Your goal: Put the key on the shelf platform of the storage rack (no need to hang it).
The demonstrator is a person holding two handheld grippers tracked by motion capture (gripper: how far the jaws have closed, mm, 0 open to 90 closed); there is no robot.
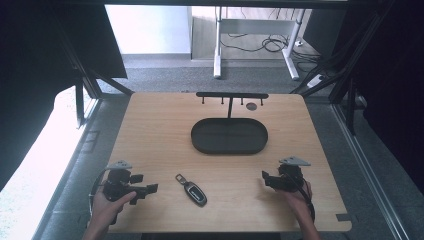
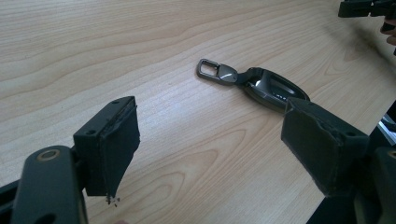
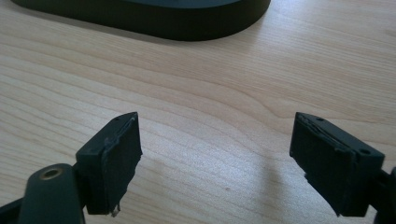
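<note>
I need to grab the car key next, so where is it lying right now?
In the high view, the car key lies flat on the table near the front edge, between the two grippers and closer to the left gripper, in front of the oval tray.
</note>
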